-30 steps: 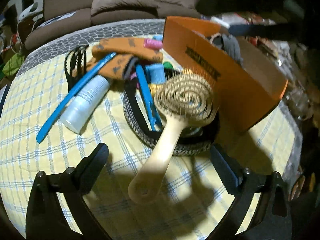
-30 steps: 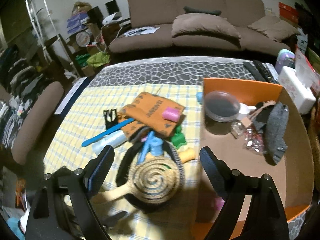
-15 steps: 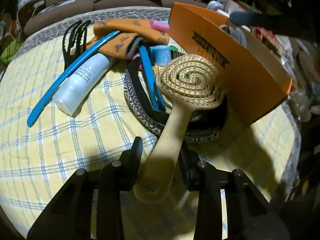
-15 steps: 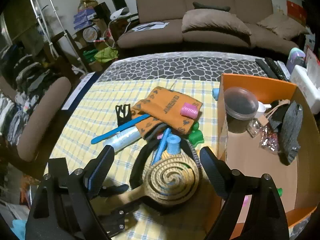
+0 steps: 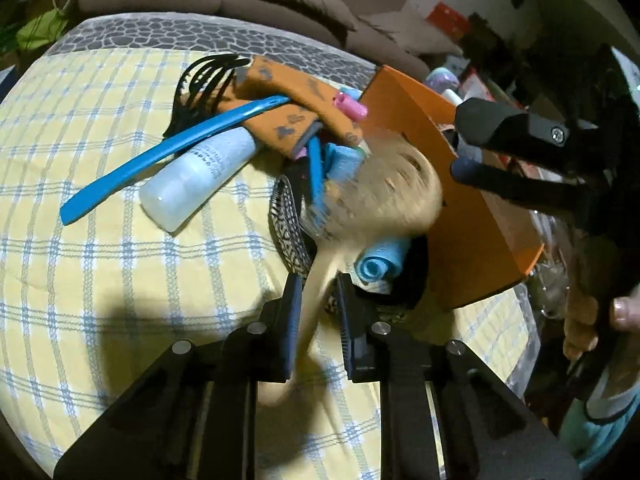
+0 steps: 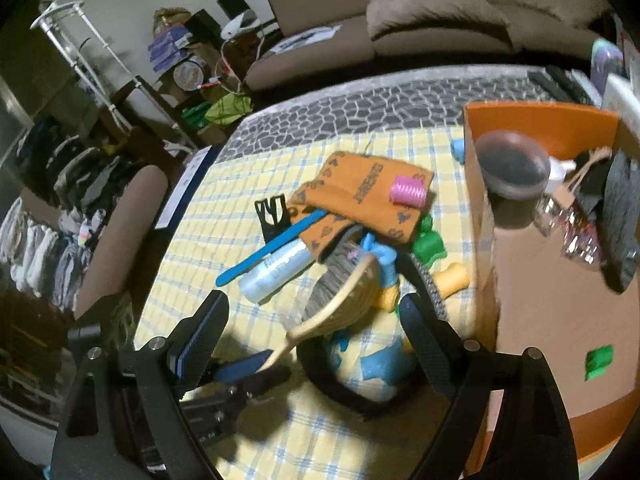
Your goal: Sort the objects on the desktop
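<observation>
Left gripper (image 5: 318, 300) is pinching the handle of the cream hairbrush (image 5: 384, 196), lifting its head at twelve o'clock; right gripper (image 6: 312, 320) is hanging spread above the pile. Orange box (image 5: 472, 216) at two o'clock is holding several items; blue comb (image 5: 160, 156), bottle (image 5: 200, 176) and orange pouch (image 6: 360, 200) are awaiting sorting.

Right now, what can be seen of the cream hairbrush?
The cream hairbrush looks like plastic: a round head with a spiral of bristles and a long tapering handle. The left gripper is shut on the handle and holds the brush tilted, head raised over the black headband and blue roller, beside the orange box. It is motion-blurred.
</observation>
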